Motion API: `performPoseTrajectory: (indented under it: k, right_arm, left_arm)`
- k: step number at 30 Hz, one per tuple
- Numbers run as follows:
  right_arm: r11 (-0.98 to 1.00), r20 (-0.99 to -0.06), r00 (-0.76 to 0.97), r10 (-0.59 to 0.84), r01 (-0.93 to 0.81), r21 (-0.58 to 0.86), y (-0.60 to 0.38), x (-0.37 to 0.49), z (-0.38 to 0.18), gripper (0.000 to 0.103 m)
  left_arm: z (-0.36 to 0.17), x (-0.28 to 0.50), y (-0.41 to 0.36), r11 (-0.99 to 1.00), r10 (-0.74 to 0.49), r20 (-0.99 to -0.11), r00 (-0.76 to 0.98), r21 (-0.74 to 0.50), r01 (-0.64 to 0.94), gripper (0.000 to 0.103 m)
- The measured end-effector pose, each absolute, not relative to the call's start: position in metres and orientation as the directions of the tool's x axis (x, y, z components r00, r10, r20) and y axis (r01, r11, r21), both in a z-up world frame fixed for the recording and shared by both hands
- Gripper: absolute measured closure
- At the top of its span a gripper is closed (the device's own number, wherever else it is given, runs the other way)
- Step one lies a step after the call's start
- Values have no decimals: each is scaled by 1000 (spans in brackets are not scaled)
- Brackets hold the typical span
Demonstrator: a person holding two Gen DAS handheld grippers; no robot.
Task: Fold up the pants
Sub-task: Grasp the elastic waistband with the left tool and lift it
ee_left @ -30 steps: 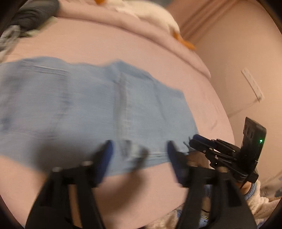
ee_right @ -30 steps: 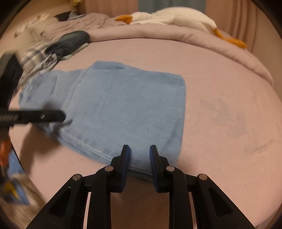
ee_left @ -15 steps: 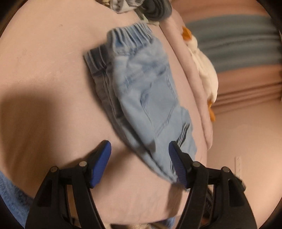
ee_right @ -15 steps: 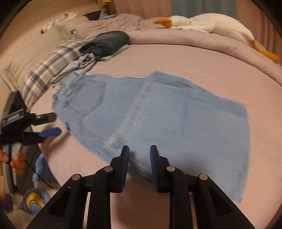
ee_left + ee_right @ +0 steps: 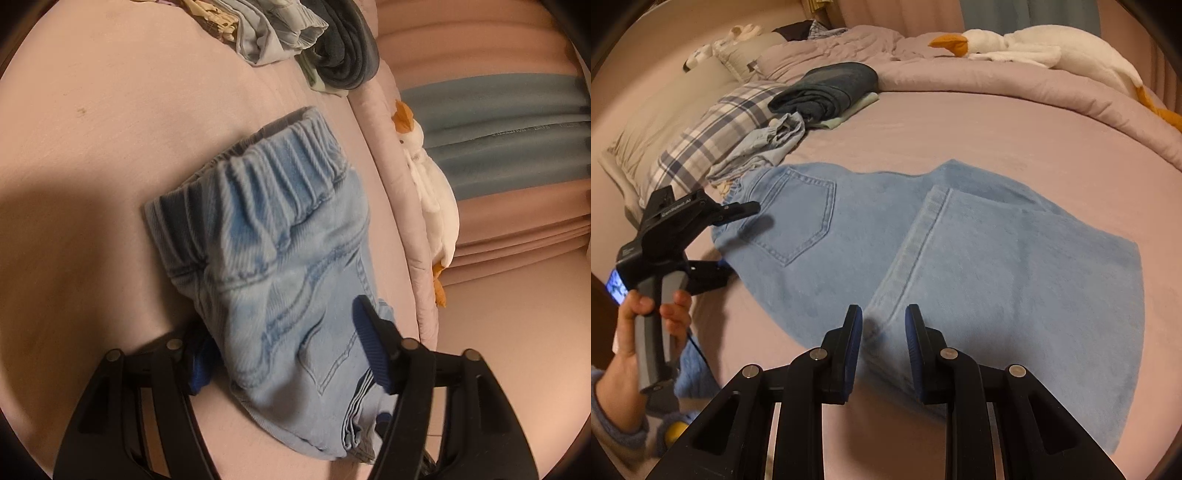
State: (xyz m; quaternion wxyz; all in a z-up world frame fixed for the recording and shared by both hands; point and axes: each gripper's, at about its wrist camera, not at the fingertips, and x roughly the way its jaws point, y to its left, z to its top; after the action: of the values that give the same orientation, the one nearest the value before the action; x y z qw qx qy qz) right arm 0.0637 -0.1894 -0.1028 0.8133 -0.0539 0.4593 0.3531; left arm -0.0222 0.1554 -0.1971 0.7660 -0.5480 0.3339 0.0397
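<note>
Light blue jeans (image 5: 997, 258) lie flat on the pink bed sheet (image 5: 960, 136), one leg folded back so its hem seam runs across the middle. The elastic waistband (image 5: 273, 177) fills the left wrist view. My left gripper (image 5: 284, 328) straddles the waist end, its jaws closing with denim between them; one finger (image 5: 369, 343) lies over the cloth, the other is half hidden beside it. In the right wrist view the left gripper (image 5: 742, 240) spans the waist corner. My right gripper (image 5: 882, 314) hovers at the near edge over the hem seam, fingers narrowly apart, gripping nothing.
A dark folded garment (image 5: 831, 88), a crumpled pale garment (image 5: 772, 140) and a plaid pillow (image 5: 713, 136) sit at the bed's far left. A plush goose (image 5: 1052, 48) lies on the rolled duvet (image 5: 997, 85) at the back. A person's hand (image 5: 653, 321) holds the left gripper's handle.
My left gripper has swung from the folded leg end to the waist end, rolled over, and now has denim between its fingers. My right gripper has slid left along the near edge to the hem seam.
</note>
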Motion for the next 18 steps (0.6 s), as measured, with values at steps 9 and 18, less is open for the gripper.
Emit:
performPoseTrajectory:
  k: [9,18]
  right_arm:
    - [731,-782,309,542,-632,257,-139,103,-106,80]
    - [772,-860,277,429,-606,190,-92,134,-138,80]
  left_arm:
    - [-184,-30,147,570,-259,-639,724,-706,-420,75]
    - [-175,-30,137,674,-220,-668,711,-631,-384,75]
